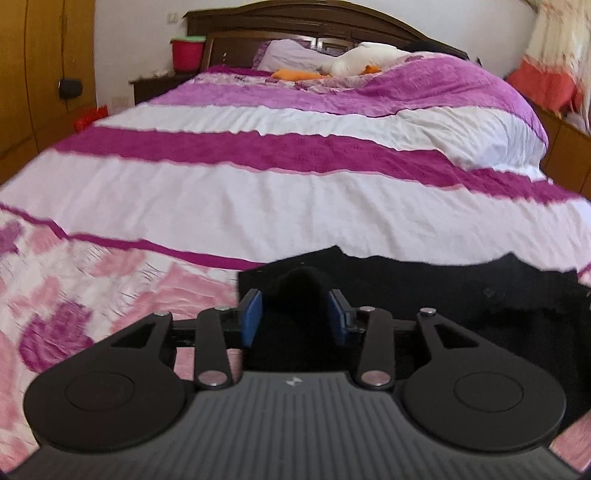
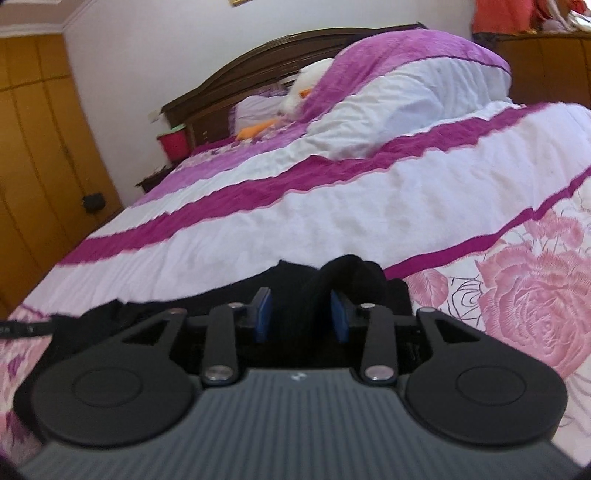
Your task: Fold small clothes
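A small black garment (image 1: 461,295) lies on the near end of the bed. In the left wrist view its left edge bunches up between the blue pads (image 1: 253,317) of my left gripper (image 1: 295,314), whose jaws stand partly apart with cloth between them. In the right wrist view the same black garment (image 2: 295,284) lies under my right gripper (image 2: 301,317), and a raised fold (image 2: 354,275) of it sits between and just past the blue pads (image 2: 264,317). Whether either gripper pinches the cloth firmly is unclear.
The bed is covered by a white and magenta striped quilt (image 1: 295,192) with pink roses at the near end (image 2: 524,295). A white plush toy (image 1: 362,61) and pillows lie by the dark headboard (image 1: 295,22). A red bucket (image 1: 186,53) stands on the nightstand. Wooden wardrobes are at the left (image 2: 37,147).
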Available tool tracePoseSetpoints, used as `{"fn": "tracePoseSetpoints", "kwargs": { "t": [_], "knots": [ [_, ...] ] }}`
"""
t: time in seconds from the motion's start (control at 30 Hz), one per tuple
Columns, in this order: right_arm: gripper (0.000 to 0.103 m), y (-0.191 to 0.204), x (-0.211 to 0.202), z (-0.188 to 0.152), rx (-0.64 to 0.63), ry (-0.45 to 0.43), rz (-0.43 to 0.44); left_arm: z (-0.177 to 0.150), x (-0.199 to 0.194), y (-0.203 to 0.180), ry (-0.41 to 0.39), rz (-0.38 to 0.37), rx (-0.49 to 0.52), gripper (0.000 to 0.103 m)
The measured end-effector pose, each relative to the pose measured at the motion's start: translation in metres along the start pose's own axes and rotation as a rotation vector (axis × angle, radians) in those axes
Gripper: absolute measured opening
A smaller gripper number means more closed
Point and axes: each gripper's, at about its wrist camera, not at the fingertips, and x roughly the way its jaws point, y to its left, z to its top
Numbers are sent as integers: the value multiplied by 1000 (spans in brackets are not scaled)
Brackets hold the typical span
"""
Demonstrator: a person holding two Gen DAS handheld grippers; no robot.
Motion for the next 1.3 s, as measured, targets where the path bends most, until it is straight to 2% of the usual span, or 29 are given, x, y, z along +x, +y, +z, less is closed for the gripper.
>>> {"fn": "tracePoseSetpoints", "kwargs": {
  "t": [0.17, 0.3, 0.43, 0.53, 0.67, 0.73, 0.8, 0.9, 1.0, 1.07, 1.2, 1.3],
  "knots": [
    [38, 2, -25, 3, -120, 18, 10, -1, -15, -5, -8, 59, 183, 47],
    [54, -2, -33, 6, -218, 27, -45, -5, -10, -12, 20, 78, 339, 49],
    [54, -10, -23, 7, -297, 73, -91, -11, -2, -23, 15, 98, 463, 51],
    [54, -12, -5, 5, -350, 108, -116, -13, 6, -32, 9, 55, 517, 51],
    [54, -6, 11, 6, -446, 77, -129, -14, 13, -42, -40, -22, 597, 52],
    [54, -1, 18, 7, -506, 63, -109, -17, 14, -45, -102, -72, 658, 52],
    [54, 3, 25, 9, -564, 67, -76, -17, 21, -51, -124, -87, 701, 52],
    [54, 8, 38, 11, -592, 75, -49, -14, 33, -54, -127, -84, 707, 51],
    [54, 9, 49, 18, -562, 65, -62, -6, 46, -53, -146, -49, 634, 51],
    [54, 4, 58, 26, -484, 75, -54, 2, 57, -49, -148, -22, 559, 51],
    [54, -12, 76, 39, -291, 106, -70, 10, 82, -39, -125, 86, 462, 51],
    [54, -28, 83, 44, -145, 135, -79, 16, 94, -27, -67, 38, 389, 51]
  ]
}}
